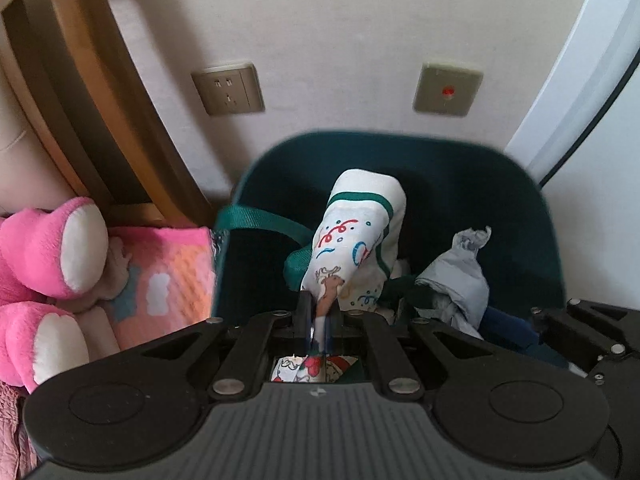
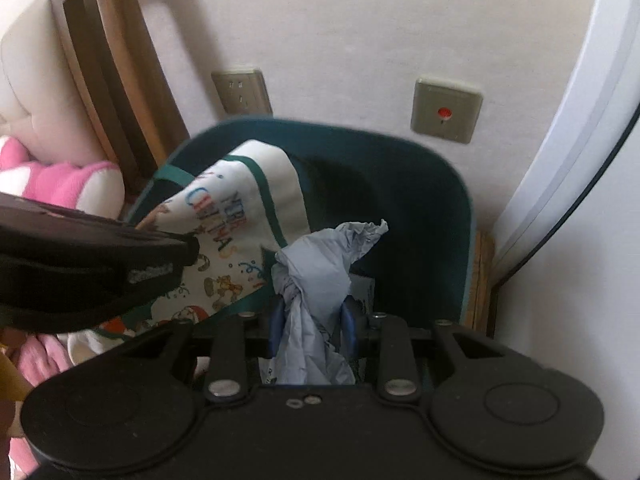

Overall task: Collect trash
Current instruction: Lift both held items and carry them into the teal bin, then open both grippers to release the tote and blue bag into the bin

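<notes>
Two pieces of trash are held over a dark green bin (image 1: 532, 216) that stands against a pale wall (image 1: 340, 32), beneath a wall socket (image 1: 228, 88) and a switch plate with a red dot (image 1: 448, 90). The left gripper (image 1: 319, 320) is clenched on a white fabric bag with a Christmas print (image 1: 356, 236), its green strap trailing towards the bin's rim. The right gripper (image 2: 312, 328) is closed around a crumpled pale blue paper wad (image 2: 316, 276), which is pinched between the blue pads and sticks up past them. In the right wrist view the printed bag (image 2: 240, 216) is seen just beside the wad, both above the bin's mouth (image 2: 448, 208). Pink plush toys (image 1: 52, 248) and a pink patterned cushion (image 1: 168, 272) lie to the bin's left, by a wooden frame (image 1: 92, 80).

The step in hand appears to be the drop into the bin. Whether anything already lies at the bottom cannot be told for certain, as the inside is dark. The next move calls for both grips to be released while the items hang inside the rim, and the strap may need to be kept from catching on the edge.
</notes>
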A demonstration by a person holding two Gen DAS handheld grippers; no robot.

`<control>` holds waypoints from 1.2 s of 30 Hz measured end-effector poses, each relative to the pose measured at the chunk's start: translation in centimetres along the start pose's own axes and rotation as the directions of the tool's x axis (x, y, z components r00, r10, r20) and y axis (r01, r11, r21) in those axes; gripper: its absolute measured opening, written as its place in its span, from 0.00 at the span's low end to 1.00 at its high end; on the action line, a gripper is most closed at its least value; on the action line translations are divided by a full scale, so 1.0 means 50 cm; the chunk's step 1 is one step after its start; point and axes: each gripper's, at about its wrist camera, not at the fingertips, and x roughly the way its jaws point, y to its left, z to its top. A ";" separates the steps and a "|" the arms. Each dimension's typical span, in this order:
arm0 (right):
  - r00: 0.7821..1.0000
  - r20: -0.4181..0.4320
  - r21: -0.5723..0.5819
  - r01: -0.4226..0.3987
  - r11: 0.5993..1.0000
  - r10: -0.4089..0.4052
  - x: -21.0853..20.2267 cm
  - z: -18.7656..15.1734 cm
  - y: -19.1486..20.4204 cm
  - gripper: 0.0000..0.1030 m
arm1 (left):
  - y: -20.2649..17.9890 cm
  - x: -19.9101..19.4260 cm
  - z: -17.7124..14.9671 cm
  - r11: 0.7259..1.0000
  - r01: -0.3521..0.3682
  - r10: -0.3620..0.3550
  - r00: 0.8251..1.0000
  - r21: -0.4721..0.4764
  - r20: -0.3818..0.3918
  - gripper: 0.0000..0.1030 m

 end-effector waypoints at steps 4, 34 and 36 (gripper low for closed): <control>0.999 -0.032 -0.014 -0.010 1.000 0.009 0.018 -0.011 -0.005 0.29 | -0.011 0.033 -0.005 1.000 -0.023 0.023 0.999 0.010 -0.032 0.05; 0.994 0.086 -0.093 -0.057 0.994 0.065 -0.134 -0.037 0.024 0.52 | 0.053 -0.097 -0.059 0.986 0.161 -0.163 0.985 0.042 0.058 0.27; 0.992 0.105 -0.085 -0.065 0.994 0.074 -0.158 -0.047 0.029 0.52 | 0.067 -0.120 -0.070 0.984 0.171 -0.174 0.981 0.043 0.080 0.27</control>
